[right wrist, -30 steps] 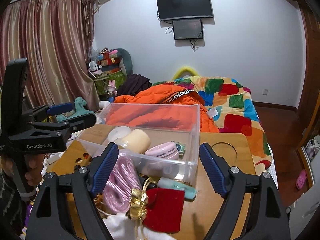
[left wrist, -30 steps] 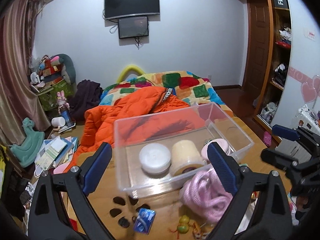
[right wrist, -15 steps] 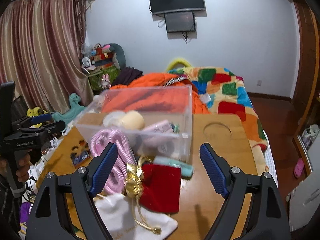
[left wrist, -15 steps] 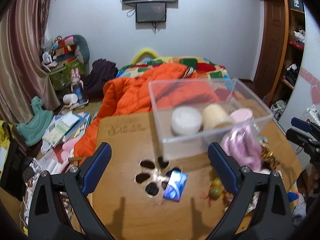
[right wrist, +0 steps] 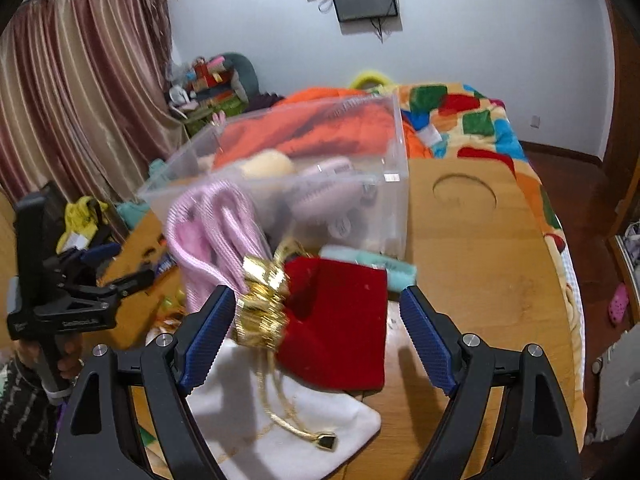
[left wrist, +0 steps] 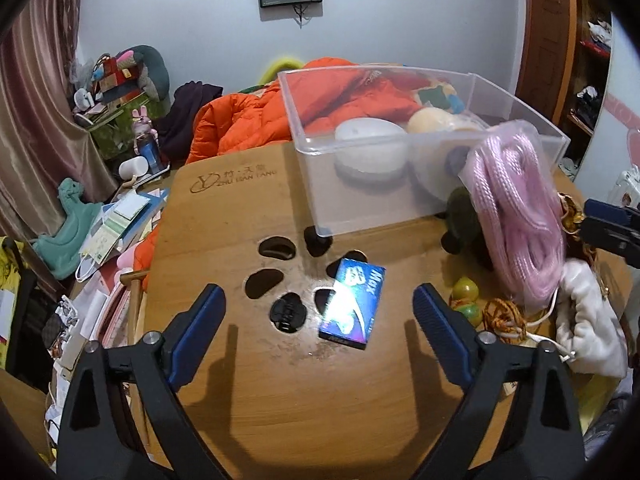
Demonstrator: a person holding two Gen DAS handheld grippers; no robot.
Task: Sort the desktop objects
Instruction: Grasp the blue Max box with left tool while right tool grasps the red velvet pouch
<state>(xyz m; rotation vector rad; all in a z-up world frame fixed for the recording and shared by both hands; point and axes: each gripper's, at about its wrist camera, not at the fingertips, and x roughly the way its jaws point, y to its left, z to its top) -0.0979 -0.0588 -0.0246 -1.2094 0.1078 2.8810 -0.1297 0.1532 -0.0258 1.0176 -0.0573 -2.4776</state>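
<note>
The left gripper (left wrist: 318, 318) hangs over the wooden table (left wrist: 248, 396), jaws spread wide though they have just been closing a little, with nothing pinched; the blue box (left wrist: 352, 304) lies flat on the table between and just beyond its 2 fingertips, beside a cluster of dark cut-out holes (left wrist: 276, 248). The right gripper (right wrist: 316, 334) also stands spread and empty, its 2 fingers flanking the red velvet pouch (right wrist: 340, 328) and a gold ribbon bundle (right wrist: 262, 304), which lie on a white drawstring bag (right wrist: 288, 420). Beyond these a pink coiled rope (left wrist: 516, 216) leans against the clear plastic bin (left wrist: 384, 208), which holds a white round container (left wrist: 370, 136) and a cream roll (left wrist: 434, 120). An orange jacket (left wrist: 248, 116) lies behind the bin.
</note>
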